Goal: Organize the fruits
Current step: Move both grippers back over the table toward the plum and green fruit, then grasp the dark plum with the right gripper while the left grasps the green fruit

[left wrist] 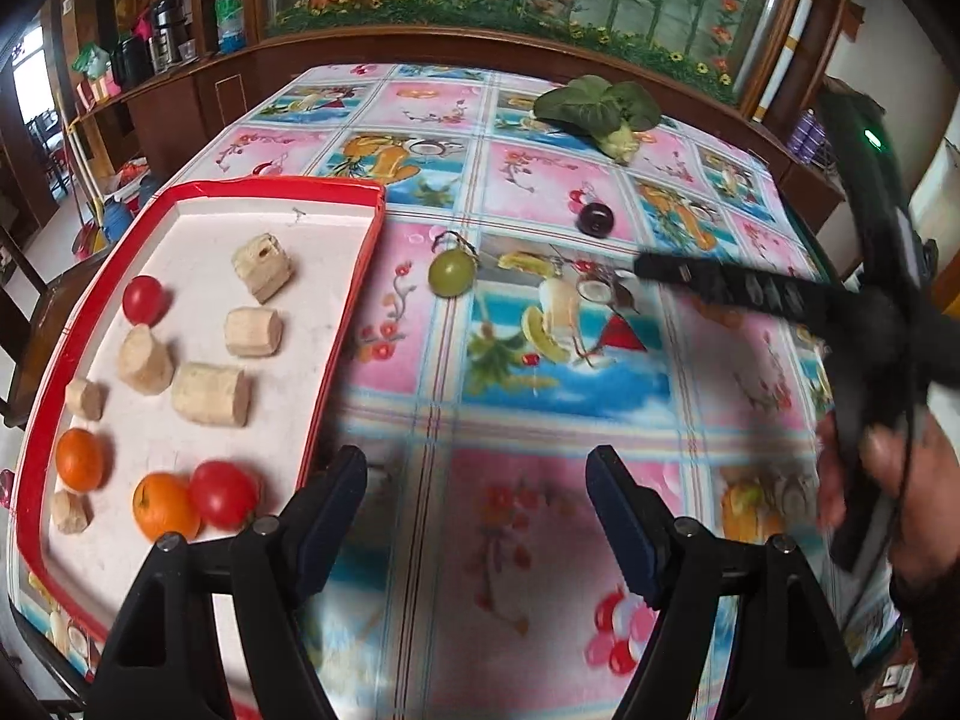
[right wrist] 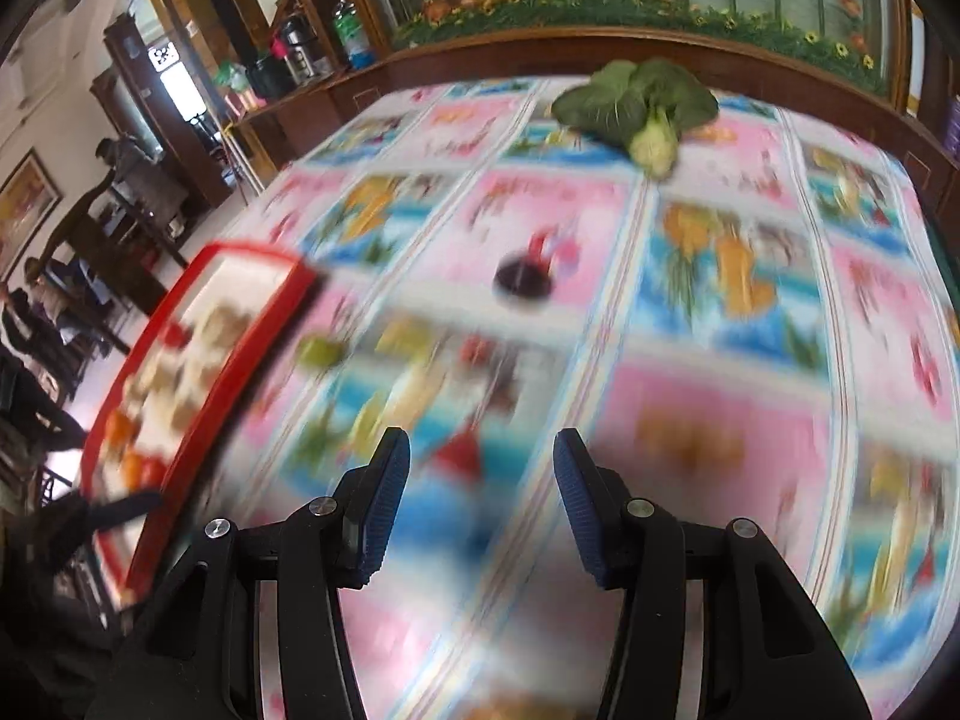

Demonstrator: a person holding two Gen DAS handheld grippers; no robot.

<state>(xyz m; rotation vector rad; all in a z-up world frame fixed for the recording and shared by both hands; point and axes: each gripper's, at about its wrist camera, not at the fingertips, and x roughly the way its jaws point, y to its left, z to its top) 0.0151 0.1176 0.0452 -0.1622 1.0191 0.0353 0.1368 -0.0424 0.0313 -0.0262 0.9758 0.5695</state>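
Observation:
A red-rimmed white tray (left wrist: 360, 300) lies on the left of the table. It holds two tomatoes (left wrist: 144, 299), two oranges (left wrist: 78, 459) and several beige cut chunks (left wrist: 210, 393). A green grape (left wrist: 451, 273) sits on the tablecloth just right of the tray, and a dark round fruit (left wrist: 596, 219) lies farther right. My left gripper (left wrist: 477, 459) is open over bare cloth beside the tray's near right edge, with nothing between its fingers. My right gripper (right wrist: 481, 441) hovers open and empty short of the dark fruit (right wrist: 522, 282); its view is blurred.
A bok choy (left wrist: 600, 108) lies at the far side of the table, also in the right wrist view (right wrist: 636, 102). A hand (left wrist: 888, 480) holds the other black gripper at the right edge. A wooden cabinet runs behind the table, with chairs on the left.

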